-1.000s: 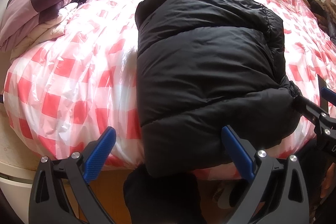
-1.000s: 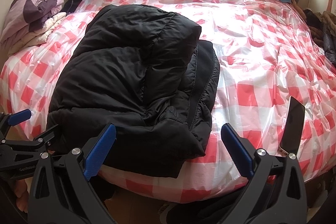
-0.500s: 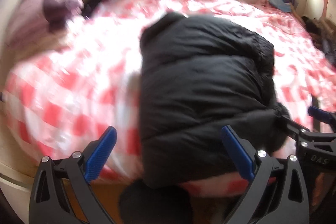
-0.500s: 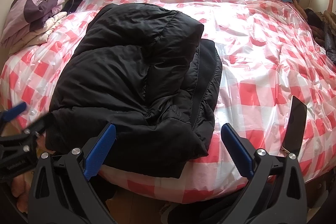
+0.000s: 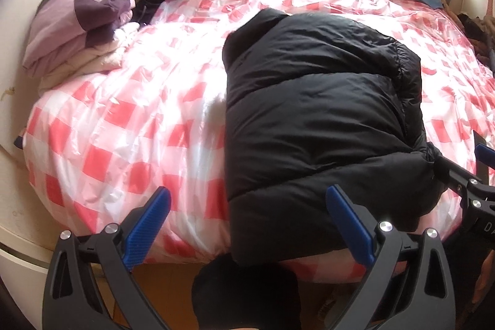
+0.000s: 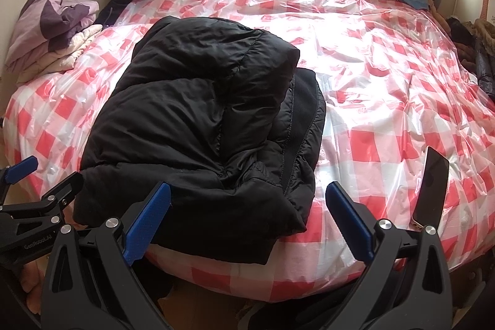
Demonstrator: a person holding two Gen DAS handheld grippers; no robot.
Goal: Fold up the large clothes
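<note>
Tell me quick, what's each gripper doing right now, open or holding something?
Left gripper: open, holding nothing, at the bed's near edge by the jacket.
Right gripper: open, holding nothing, over the jacket's near hem.

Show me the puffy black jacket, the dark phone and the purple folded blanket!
Puffy black jacket [image 6: 191, 113]: right wrist view, on its quilted top panel.
Dark flat phone [image 6: 431, 184]: right wrist view, on the middle of its screen.
Purple folded blanket [image 5: 68, 30]: left wrist view, on its upper fold.
</note>
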